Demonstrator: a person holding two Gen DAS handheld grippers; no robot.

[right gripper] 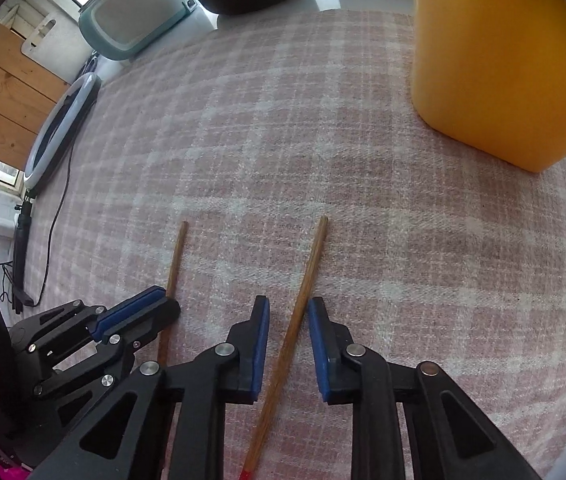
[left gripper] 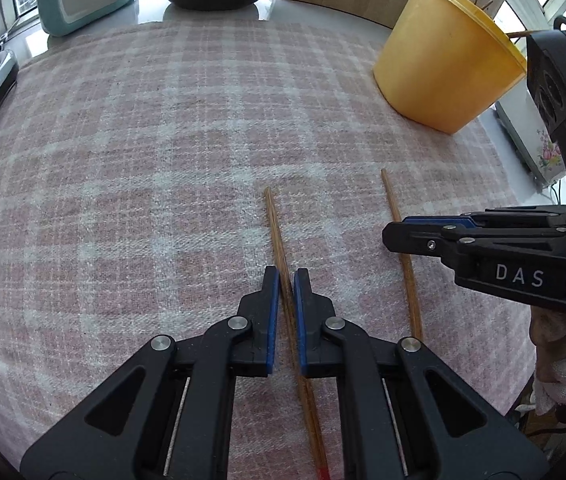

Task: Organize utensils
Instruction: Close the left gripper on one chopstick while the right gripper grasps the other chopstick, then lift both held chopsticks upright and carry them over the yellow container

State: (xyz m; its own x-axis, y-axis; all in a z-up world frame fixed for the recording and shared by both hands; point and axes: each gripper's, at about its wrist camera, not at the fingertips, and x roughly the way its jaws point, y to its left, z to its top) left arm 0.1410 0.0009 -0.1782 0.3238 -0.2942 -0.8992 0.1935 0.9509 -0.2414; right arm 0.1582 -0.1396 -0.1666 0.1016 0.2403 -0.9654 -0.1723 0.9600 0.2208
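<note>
Left gripper (left gripper: 286,276): jaws are sitting nearly closed, blue pads pinching the left chopstick (left gripper: 279,248) partway along its shaft.
Left chopstick: lying on the checked cloth (left gripper: 143,184), long axis running straight ahead from the jaws, red-tipped end trailing back under the gripper.
Right gripper (right gripper: 288,306): jaws are straddling the right chopstick (right gripper: 307,276); a gap is showing on each side, so the pads are not yet pressing on it.
Right chopstick: lying on the cloth just beside the left one, roughly parallel, shaft slanting slightly across the jaw line.
Governing relation: each stick is lying in line with its own gripper, one hand to each.
Yellow cup (left gripper: 443,64): standing ahead and to the right, nearer the right gripper; sticks are already showing above its rim.
Judgement: the right jaws need to close fully before any lift toward the cup.
</note>
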